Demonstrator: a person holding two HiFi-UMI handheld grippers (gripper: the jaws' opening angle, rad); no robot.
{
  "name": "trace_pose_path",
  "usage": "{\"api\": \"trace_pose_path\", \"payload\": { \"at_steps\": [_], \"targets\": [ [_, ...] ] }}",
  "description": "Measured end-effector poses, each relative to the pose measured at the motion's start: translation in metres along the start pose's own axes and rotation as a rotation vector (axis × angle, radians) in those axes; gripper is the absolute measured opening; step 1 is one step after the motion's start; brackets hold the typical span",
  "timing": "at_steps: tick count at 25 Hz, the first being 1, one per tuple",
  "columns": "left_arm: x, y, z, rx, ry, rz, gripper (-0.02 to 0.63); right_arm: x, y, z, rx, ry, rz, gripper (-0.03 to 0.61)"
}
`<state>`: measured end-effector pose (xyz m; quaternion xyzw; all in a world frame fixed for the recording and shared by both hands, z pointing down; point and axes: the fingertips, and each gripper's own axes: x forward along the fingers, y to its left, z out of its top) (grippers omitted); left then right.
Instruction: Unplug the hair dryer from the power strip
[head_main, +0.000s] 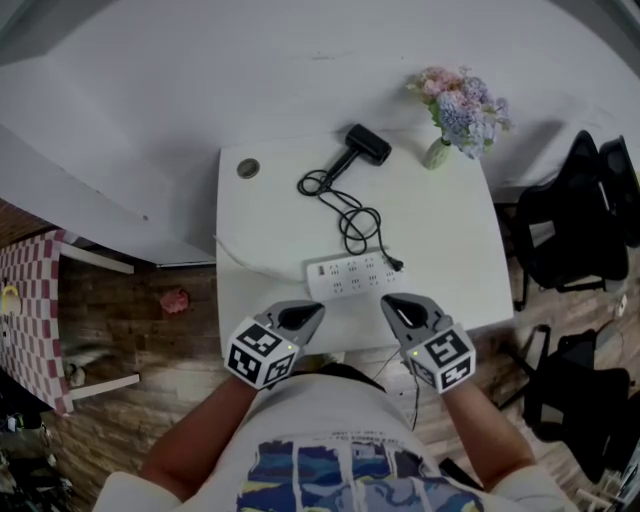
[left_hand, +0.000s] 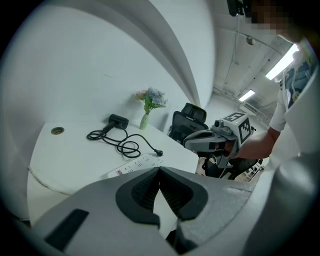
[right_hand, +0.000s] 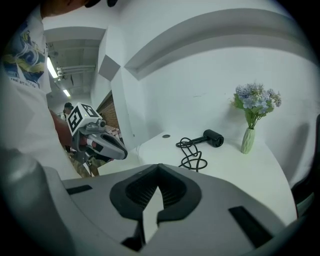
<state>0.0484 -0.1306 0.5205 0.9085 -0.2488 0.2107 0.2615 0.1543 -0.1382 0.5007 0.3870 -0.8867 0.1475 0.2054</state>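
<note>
**Desk:** What lies on the white table (head_main: 440, 230)?

**Photographer:** A black hair dryer (head_main: 368, 143) lies on its side near the far edge. Its black cord (head_main: 350, 215) runs in loose loops toward the front. A white power strip (head_main: 345, 276) lies across the table close to the near edge. The cord's plug (head_main: 396, 265) rests on the tabletop just beside the strip's far right corner, in none of its sockets.

**Desk:** And the two grippers?

**Photographer:** Both hang over the table's near edge, just in front of the strip, side by side and angled down toward it. The left gripper (head_main: 316, 312) has its jaws drawn together at the tips with nothing between them, as its own view shows. The right gripper (head_main: 387, 302) is likewise closed and empty. Neither touches the strip, the cord or the plug. The person's bare forearms reach in from below, over a white shirt with a blue print.

**Desk:** What stands around them?

**Photographer:** A pale vase (head_main: 437, 153) of pink and blue flowers (head_main: 462, 100) stands at the table's far right corner, just right of the dryer. A round cable port (head_main: 248, 169) sits in the far left corner. Black chairs (head_main: 570, 220) stand to the right on the wooden floor (head_main: 160, 330). A red-and-white checked cloth (head_main: 30, 300) shows at the left edge. A small red object (head_main: 175, 300) lies on the floor between that cloth and the table.
</note>
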Motion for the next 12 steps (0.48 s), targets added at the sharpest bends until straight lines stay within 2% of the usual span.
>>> {"api": "trace_pose_path", "payload": {
  "at_steps": [12],
  "targets": [
    [0.001,-0.002,-0.004,-0.006,0.008,-0.008,0.003,-0.007,0.005,-0.015,0.041,0.054,-0.008,-0.003]
  ]
}}
